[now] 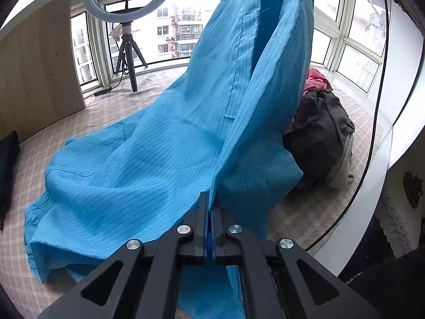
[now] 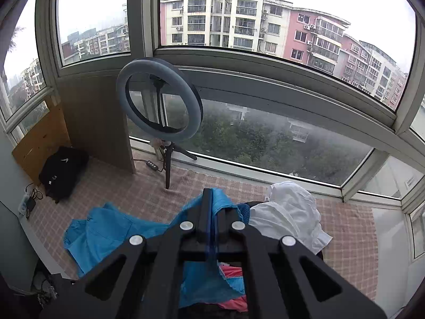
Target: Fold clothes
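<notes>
While the clothes wait to be folded, each thing sits like this:

Mat: the checked mat (image 1: 138, 101) covers the floor by the big windows, so the clothes have a flat place to lie.
Blue garment: the blue striped garment (image 1: 170, 143) is partly lifted, so it can hang out straight. Its low end lies on the mat.
Clothes pile: the dark and pink pile (image 1: 321, 122) sits just beside the blue cloth, maybe waiting its turn.
White garment: it (image 2: 289, 212) rests on top of that pile.
Left gripper: it (image 1: 210, 207) is pinched tight on one blue edge, low down.
Right gripper: it (image 2: 211, 204) looks pinched on another blue edge, up high, though the cloth hides the tips.
</notes>
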A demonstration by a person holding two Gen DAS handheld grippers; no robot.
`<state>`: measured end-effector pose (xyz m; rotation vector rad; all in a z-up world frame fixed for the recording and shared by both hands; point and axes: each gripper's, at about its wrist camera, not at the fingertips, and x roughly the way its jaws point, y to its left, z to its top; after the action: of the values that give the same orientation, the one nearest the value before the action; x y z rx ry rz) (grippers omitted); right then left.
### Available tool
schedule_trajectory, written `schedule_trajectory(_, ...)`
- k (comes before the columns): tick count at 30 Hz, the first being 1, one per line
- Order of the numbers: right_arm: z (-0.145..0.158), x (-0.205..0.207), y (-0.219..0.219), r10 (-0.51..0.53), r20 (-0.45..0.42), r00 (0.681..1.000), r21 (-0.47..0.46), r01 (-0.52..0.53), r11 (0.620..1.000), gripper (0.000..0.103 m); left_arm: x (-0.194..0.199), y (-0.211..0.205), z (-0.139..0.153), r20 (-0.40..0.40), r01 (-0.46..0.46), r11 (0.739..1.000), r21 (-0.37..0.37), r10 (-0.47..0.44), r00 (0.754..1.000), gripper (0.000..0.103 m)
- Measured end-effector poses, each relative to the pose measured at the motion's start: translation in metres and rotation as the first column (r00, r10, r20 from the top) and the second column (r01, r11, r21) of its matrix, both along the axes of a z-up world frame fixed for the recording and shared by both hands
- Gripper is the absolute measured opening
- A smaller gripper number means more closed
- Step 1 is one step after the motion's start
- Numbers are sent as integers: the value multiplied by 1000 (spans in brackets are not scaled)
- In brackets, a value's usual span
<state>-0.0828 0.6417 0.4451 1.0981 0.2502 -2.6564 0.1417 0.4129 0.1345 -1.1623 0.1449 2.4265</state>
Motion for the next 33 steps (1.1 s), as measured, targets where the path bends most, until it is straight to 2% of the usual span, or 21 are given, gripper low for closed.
schedule_trajectory(3, 0, 0, -2, 1, 2, 1000, 25, -1, 1000, 1, 15, 5, 3, -74, 0, 999, -34, -2, 997, 10)
schedule_trajectory(6, 0, -2, 3, -11, 15, 1000, 37, 10, 999, 1, 20, 5, 1, -137, -46, 995, -93, 33, 990, 25)
schedule_trajectory(12, 3, -1, 19, -20, 16, 1000, -12, 21, 1000, 1, 9, 6, -10, -136, -34, 989, -147, 13, 991, 26)
schedule_trajectory(15, 7, 1, 24, -18, 7, 1000, -49, 18, 999, 1, -1, 8, -14, -139, -24, 983, -180, -1, 990, 30)
schedule_trajectory(20, 13, 8, 26, -7, -8, 1000, -59, 6, 998, 1, -12, 5, -14, -121, -15, 989, -150, -3, 993, 30)
schedule_trajectory(29, 15, 9, 24, -29, -5, 1000, -34, 29, 999, 1, -3, 7, -14, -78, 57, 994, -91, -64, 995, 26)
schedule_trajectory(33, 17, 9, 19, -25, -12, 1000, -29, 24, 999, 1, -4, 6, -14, -73, 50, 996, -78, -56, 996, 9)
